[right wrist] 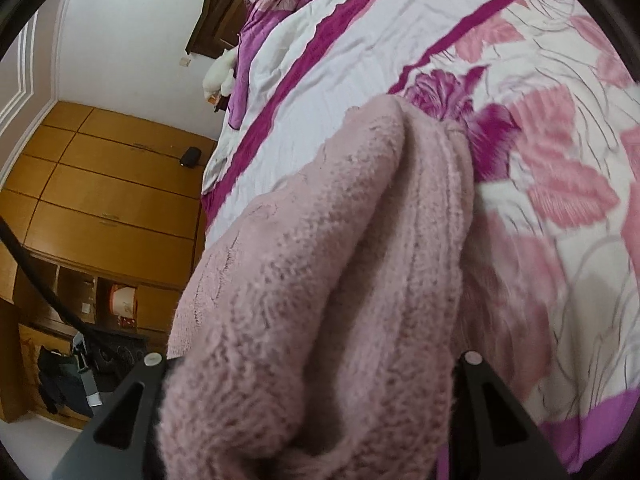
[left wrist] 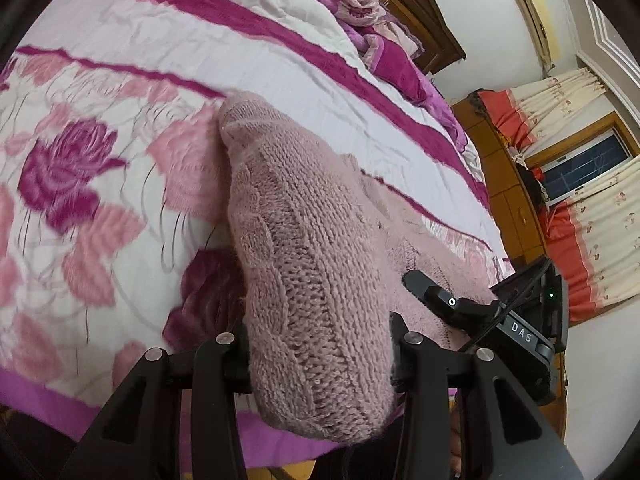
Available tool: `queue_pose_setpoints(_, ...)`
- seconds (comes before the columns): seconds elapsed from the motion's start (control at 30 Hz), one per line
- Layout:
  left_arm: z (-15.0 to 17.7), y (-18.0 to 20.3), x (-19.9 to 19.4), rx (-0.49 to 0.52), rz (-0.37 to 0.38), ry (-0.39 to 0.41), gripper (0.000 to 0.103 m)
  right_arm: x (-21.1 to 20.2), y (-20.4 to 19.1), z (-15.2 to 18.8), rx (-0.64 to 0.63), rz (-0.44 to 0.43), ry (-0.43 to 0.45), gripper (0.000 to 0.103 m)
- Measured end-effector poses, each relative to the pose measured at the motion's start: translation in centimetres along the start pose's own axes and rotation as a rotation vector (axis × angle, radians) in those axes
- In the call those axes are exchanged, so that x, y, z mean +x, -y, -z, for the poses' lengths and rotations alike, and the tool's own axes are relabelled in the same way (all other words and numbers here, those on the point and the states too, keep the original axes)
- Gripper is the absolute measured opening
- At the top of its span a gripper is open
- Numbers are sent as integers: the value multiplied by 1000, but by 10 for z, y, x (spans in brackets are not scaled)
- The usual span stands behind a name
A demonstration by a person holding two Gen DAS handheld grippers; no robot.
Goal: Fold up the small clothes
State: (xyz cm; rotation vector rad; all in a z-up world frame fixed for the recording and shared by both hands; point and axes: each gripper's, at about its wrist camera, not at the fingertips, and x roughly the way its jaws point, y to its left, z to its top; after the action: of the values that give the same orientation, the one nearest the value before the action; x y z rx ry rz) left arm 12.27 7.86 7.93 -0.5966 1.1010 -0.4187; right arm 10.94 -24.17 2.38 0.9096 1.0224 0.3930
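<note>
Two grippers' views blocked by pink knit [left wrist: 316,280] over bedspread [left wrist: 120,120].

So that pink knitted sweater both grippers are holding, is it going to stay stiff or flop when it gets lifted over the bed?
Probably floppy: the pink knitted sweater bunches into a thick soft roll between the left gripper jaws and sags toward the bedspread. It looks bulky yet likely light, being loose, fuzzy knit. Slipping seems unlikely, since the right gripper jaws press on fuzzy fabric too.

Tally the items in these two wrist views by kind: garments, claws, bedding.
Pink knit garment: 1
Claws: 2, left claw and right claw, both shut on the garment
Floral bedspread: 1
Rumpled purple quilt: 1
Total: 5
</note>
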Motion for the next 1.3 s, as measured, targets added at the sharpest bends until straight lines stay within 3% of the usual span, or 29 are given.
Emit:
queue_pose_setpoints(0.4,35,-21,0,-10,-45,-39,19,8,15,40,-3,30,-49,41)
queue_pose_setpoints(0.57,46,-52,8,-112,-3,-87,27,4,22,57,-36,95,-75,56)
queue_pose_setpoints(0.67,54,-74,7,-203,85,-114,28,-3,26,66,-75,126,-74,58)
queue_pose_setpoints(0.77,62,-78,1,-186,85,-109,29,-8,26,72,-102,161,-69,59)
queue_pose_setpoints(0.93,80,-63,-26,-42,-72,-41,32,-20,17,85,-205,305,-43,68)
queue_pose_setpoints(1.0,86,-44,-39,63,-182,3,33,-27,9,93,-270,411,-18,73)
queue_pose_setpoints(1.13,104,-1,-64,280,-440,127,33,-44,-12,110,-387,542,31,74)
queue_pose_setpoints(1.3,127,14,-85,321,-508,221,33,-70,-30,138,-499,633,92,74)
